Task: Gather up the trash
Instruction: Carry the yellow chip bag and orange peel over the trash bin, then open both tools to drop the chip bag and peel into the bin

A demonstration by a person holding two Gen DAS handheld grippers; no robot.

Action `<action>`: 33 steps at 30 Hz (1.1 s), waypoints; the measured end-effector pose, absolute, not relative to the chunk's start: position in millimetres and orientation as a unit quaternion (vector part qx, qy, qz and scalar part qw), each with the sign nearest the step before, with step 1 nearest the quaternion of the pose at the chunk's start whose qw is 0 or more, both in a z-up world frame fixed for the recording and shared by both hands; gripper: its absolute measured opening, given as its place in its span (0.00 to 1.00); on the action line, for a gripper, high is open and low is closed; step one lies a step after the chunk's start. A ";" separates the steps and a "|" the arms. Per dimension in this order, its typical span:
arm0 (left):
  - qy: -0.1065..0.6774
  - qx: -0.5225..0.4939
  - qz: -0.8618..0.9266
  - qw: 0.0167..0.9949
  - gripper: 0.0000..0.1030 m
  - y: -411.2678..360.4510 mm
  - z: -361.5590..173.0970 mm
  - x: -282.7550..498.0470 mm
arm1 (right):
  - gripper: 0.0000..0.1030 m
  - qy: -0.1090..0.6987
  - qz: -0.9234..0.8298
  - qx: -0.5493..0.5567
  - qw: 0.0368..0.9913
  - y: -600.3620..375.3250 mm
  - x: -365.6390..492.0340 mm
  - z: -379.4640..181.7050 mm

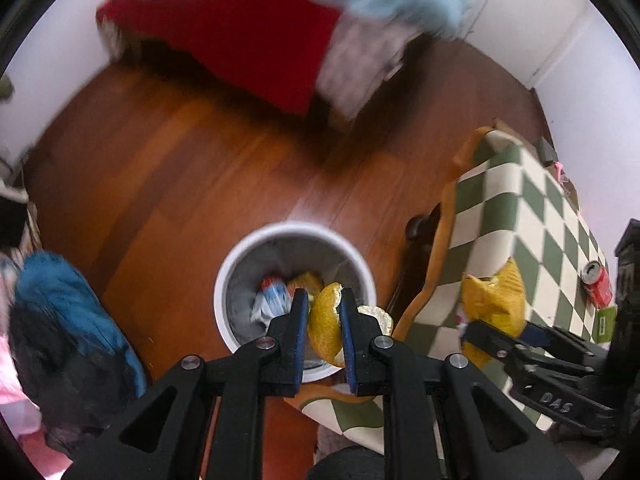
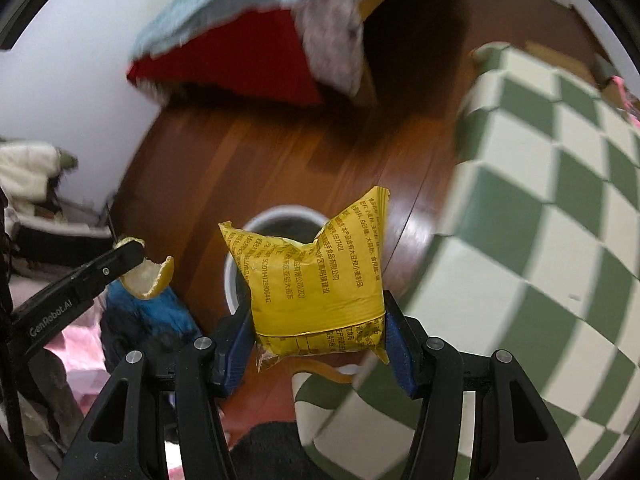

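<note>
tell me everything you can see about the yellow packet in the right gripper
The yellow packet is a crinkled, glossy, plastic-looking snack wrapper printed with dark lines of text. Its top is torn open into two raised points, with a seam band near the bottom. It sits upright, puffed out, pinched at its lower sides between the blue pads of the right gripper. It is held in the air over the wooden floor, in front of the white bin.

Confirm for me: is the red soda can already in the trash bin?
No, the red soda can lies on the checkered tablecloth, well apart from the white bin on the floor.
</note>
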State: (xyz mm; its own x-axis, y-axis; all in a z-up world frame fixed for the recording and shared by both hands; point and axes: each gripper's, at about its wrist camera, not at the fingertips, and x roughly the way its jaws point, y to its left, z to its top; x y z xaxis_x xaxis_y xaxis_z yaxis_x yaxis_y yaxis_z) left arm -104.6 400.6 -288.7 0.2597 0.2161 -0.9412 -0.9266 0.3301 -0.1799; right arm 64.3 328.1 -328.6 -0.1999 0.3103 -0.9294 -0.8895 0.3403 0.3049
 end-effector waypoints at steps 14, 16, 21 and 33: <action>0.454 -0.467 0.432 0.624 0.81 435.2 -365.7 -157.4 | 0.84 0.622 0.481 -0.333 0.521 397.4 14.5 -442.5; 0.458 -0.463 0.441 0.618 0.82 433.7 -365.1 -164.4 | 0.92 0.625 0.483 -0.333 0.515 399.0 14.6 -447.5; 0.467 -0.437 0.476 0.604 0.96 422.8 -356.4 -178.6 | 0.99 0.627 0.484 -0.349 0.501 394.3 10.1 -447.3; 0.465 -0.382 0.517 0.609 0.96 373.9 -310.5 -184.5 | 0.99 0.587 0.475 -0.383 0.532 352.7 5.7 -392.5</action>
